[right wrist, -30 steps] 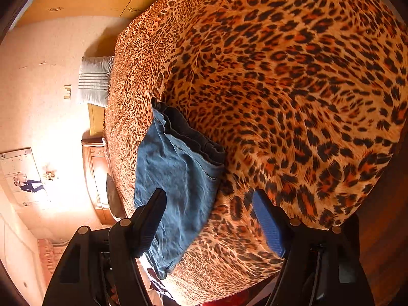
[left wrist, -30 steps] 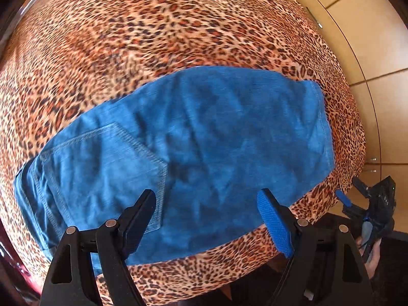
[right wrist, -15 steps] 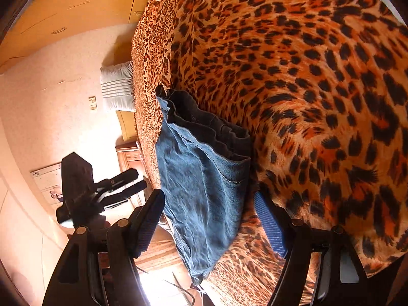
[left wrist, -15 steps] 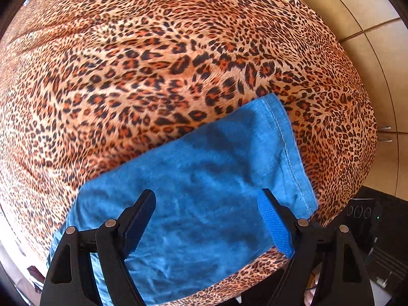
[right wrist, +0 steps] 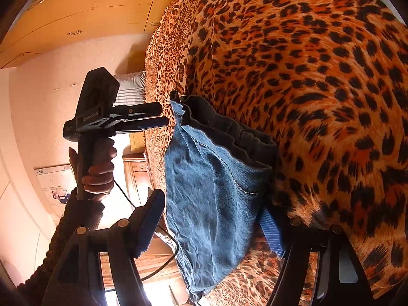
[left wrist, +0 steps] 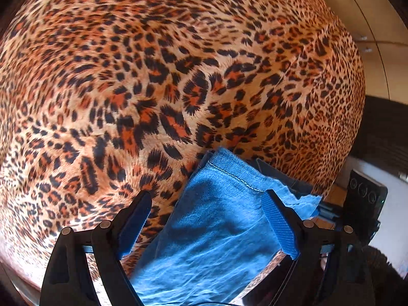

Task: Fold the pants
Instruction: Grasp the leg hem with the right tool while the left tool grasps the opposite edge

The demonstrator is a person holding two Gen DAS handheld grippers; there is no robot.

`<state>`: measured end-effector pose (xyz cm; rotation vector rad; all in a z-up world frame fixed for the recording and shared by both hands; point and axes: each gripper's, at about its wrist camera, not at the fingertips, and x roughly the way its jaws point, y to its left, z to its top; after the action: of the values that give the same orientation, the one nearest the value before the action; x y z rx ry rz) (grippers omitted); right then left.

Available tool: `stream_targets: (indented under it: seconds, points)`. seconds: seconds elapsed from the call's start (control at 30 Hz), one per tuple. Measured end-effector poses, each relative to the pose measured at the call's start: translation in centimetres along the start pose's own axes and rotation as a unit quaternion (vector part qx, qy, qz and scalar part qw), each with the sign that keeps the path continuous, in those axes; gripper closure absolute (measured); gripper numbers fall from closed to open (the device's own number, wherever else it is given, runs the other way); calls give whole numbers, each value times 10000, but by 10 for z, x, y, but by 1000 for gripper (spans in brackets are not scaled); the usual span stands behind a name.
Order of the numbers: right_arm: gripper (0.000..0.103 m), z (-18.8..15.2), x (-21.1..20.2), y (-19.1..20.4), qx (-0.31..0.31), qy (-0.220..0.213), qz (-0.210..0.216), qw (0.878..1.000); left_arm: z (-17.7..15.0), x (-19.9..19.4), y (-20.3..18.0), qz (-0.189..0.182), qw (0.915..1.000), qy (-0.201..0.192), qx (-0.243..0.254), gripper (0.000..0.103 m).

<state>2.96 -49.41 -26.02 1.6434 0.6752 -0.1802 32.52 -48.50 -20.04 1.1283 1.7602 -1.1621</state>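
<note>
Folded blue denim pants (left wrist: 219,232) lie near the front edge of a bed with a leopard-print cover (left wrist: 165,76). In the left wrist view my left gripper (left wrist: 211,219) is open, its jaws on either side of the hem end of the pants, close above the cloth. In the right wrist view the pants (right wrist: 211,196) show their stacked folded edge. My right gripper (right wrist: 216,224) is open, with the denim between its jaws. The left gripper (right wrist: 163,116) also shows there, held in a hand at the far end of the pants.
A striped pillow (right wrist: 132,89) lies at the head of the bed. A wooden bedside cabinet (right wrist: 136,170) and wooden wardrobe doors (right wrist: 84,7) stand beyond. The bed edge and floor are on the right of the left wrist view (left wrist: 357,196).
Both grippers have come down and closer to the pants. The left wrist view has swung from the whole folded pants to their hem end. The left gripper has come into the right wrist view.
</note>
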Motion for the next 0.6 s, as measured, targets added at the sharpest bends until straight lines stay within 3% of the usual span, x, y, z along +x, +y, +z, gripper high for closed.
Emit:
stream_targets:
  seconds: [0.1,0.17,0.33,0.4,0.53,0.6]
  points:
    - [30,-8,-4,-6,47,-129,6,9999,12,16,-2,1,9986,277,443,13]
    - [30,-10,-3,-4,40,-178,-31,9998,16,20,-5,-175,9969,269,718,1]
    - [30,-17,2,0,67,-279,-52,9996,19,29,-18,-505,9906,245,1246,1]
    - [30,-14,0,-1,113,-311,-35,9994,17,36,-23,-407,9880,240,1471,1]
    - [30,-13,-3,-7,301,-390,114,9987,16,33,-19,-653,9863,179,1504,3]
    - [30,-13,-3,-11,408,-445,209,9980,16,36,-19,-557,9860,128,1566,4]
